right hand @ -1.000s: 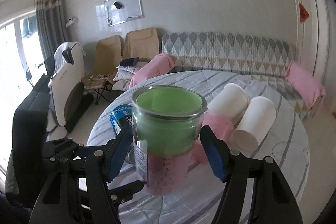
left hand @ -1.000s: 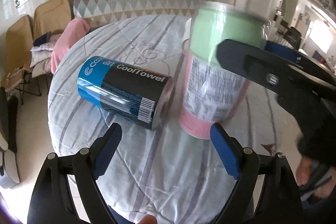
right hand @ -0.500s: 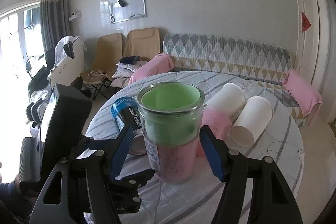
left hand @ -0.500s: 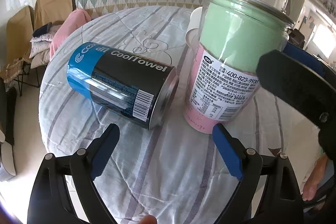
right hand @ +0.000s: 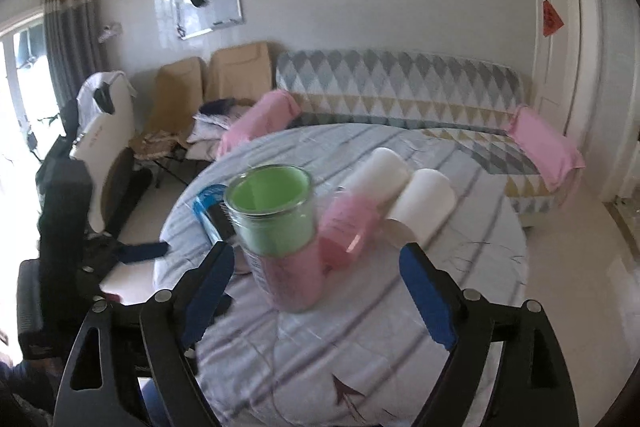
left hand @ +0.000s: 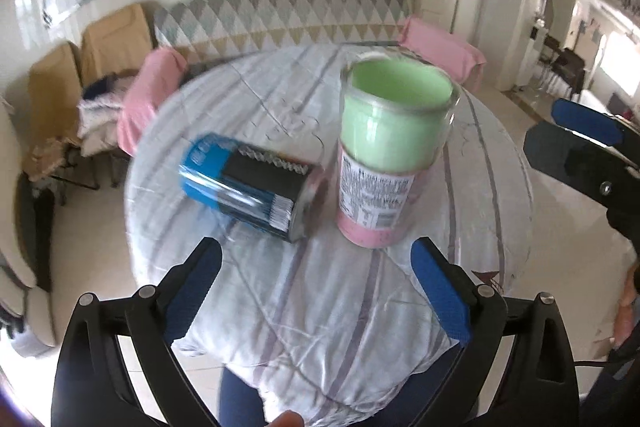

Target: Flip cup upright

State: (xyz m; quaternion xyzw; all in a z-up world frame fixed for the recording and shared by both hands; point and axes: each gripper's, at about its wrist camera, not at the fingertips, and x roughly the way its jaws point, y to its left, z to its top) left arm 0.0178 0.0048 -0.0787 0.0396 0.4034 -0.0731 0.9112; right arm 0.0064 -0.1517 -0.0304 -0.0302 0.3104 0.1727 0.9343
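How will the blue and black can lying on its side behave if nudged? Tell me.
The blue and black can lies on its round side, so it would probably roll. The soft, wrinkled tablecloth may slow it. The upright green and pink cup stands close beside it, likely blocking that direction.

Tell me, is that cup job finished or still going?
Mostly done, it seems: the green and pink cup stands upright on the table, mouth up. Nothing is in hand; the right gripper and left gripper are both open and apart from it. The blue can and two white cups lie sideways.
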